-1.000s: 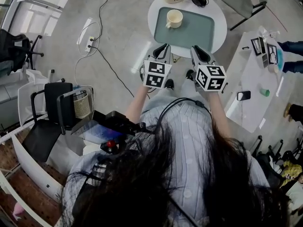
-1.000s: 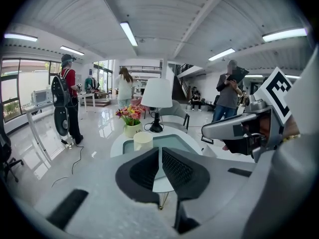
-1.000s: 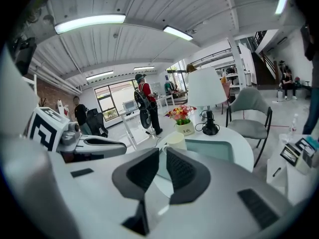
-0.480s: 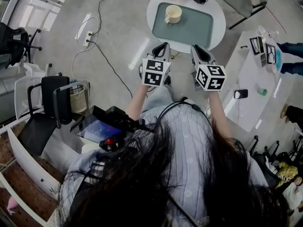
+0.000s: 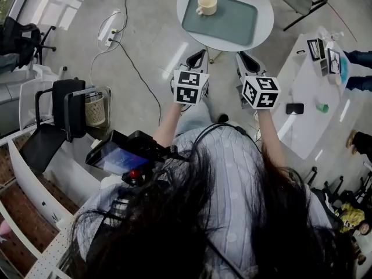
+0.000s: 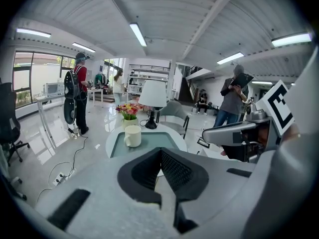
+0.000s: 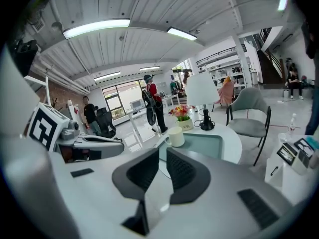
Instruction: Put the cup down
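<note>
- The left tool [image 6: 160,151] is keeping its jaws pressed together at the tips, gripping nothing.
- The right tool [image 7: 162,151] is holding its jaws almost together, with only a thin slit showing between the pads and nothing in it.
- Both tools are hovering side by side in front of the person, pointing forward and slightly down towards a round white table [image 5: 265,23], well apart from it.
- The cup [image 5: 206,3], cream-coloured with a handle, is standing upright on a grey-green tray [image 5: 232,25], near the tray's far left corner in the head view.
- The tray is lying on the table and taking up most of its top.
- A vase of flowers [image 6: 128,111] and a white lamp [image 6: 152,95] are standing at the far edge of the table, behind the tray.
- A grey chair [image 7: 249,109] is standing beside the table, to its right.
- A second white table [image 5: 308,97] is carrying a phone and small items on the person's right.
- Cables [image 5: 131,68] are trailing across the shiny floor on the left.
</note>
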### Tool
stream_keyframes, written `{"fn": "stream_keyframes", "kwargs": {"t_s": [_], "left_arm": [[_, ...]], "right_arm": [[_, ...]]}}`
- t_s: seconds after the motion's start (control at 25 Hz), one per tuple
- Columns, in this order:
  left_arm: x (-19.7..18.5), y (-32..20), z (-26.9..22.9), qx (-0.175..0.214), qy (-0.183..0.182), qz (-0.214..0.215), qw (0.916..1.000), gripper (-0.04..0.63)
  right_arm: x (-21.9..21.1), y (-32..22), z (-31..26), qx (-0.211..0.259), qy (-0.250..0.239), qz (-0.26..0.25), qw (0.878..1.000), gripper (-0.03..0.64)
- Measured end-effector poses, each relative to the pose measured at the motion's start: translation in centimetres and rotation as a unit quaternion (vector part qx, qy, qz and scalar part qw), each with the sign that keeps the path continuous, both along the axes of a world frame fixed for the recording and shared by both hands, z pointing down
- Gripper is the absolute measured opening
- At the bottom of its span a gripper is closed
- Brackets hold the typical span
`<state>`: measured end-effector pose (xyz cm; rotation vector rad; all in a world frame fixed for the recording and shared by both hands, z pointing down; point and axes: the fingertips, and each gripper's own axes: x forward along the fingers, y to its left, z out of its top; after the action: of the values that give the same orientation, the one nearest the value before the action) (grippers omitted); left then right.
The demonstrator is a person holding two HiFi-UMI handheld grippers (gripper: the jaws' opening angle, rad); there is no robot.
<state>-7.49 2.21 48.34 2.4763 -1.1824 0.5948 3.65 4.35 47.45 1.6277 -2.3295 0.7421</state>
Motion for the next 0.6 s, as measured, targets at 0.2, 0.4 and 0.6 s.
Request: {"fn": "stream_keyframes", "kwargs": {"t_s": [0.2,0.4,0.6], "left_arm": [[1.1,3.3,-0.1,-0.002,-0.003,-0.012,0.9999,0.015],[2.4,6.6,0.2,-0.002,-0.01,-0.017,0.9998,0.015],[3.3,10.2,0.2,-0.003,-0.013,-0.02,0.9997,0.015]], "right_arm": [[1.5,3.0,0.1,0.005,-0.009,-0.003,1.0,0.063],[2.7,6.2,0.1,0.011,-0.018,-0.008,1.0,0.063],[3.3,9.7,0.5,0.012,-0.021,-0.015,1.0,0.063]]}}
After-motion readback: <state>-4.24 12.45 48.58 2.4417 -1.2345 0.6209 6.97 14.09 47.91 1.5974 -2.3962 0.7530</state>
